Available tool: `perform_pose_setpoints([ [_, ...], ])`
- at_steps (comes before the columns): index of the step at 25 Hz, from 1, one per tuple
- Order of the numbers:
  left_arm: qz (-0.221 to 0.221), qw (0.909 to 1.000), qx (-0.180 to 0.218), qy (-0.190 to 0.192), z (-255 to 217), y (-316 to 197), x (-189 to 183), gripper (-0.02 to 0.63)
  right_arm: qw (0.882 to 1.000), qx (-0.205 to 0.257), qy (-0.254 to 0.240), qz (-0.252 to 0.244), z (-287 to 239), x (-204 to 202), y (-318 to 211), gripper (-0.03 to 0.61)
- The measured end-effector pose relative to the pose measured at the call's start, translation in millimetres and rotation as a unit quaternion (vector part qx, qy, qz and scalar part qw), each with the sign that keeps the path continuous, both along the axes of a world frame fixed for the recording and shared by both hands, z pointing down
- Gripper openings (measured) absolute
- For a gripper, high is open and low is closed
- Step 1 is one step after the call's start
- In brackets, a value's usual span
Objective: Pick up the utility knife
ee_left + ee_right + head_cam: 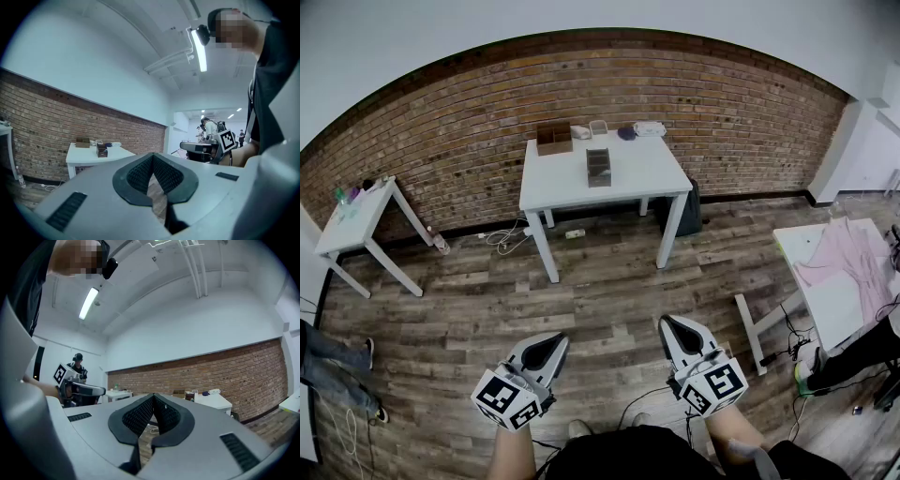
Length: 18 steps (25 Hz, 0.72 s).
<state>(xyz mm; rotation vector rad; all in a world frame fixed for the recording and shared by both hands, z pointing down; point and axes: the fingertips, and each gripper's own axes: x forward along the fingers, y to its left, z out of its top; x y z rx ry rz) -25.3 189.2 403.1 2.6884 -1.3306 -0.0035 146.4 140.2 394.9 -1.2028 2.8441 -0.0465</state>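
I cannot make out a utility knife in any view. A white table [637, 183] stands far ahead by the brick wall and carries a brown box [554, 138], a small dark box [598, 168] and a few small items at the back. My left gripper [551, 345] and right gripper [673, 326] hang low over the wooden floor, well short of the table. Both are shut with nothing between the jaws. The left gripper view shows its shut tips [153, 157] and the table [89, 152] at the left. In the right gripper view the shut tips [153, 397] point towards the table [213, 399].
A small white side table [356, 220] stands at the left wall. At the right is a white table [825, 309] with a pink cloth [848, 253]. Cables [502, 236] lie on the floor near the main table, and a black bag [692, 208] sits beside its right leg. A person's legs [328, 366] show at the far left.
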Motion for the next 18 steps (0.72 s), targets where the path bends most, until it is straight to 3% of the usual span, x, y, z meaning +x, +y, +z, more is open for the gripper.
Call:
perform_pose_setpoints([
  [10,0.008,1.0000,0.000,0.003,6.8,-4.4,-17.0,-0.003,1.000,0.001,0.012,-0.002,1.6,-22.6,-0.4,0.000],
  [18,0.028,0.9996,0.003,0.003,12.3,-6.4,-52.2,-0.003,1.000,0.009,0.014,0.022,-0.1,-52.8,8.8,0.000],
])
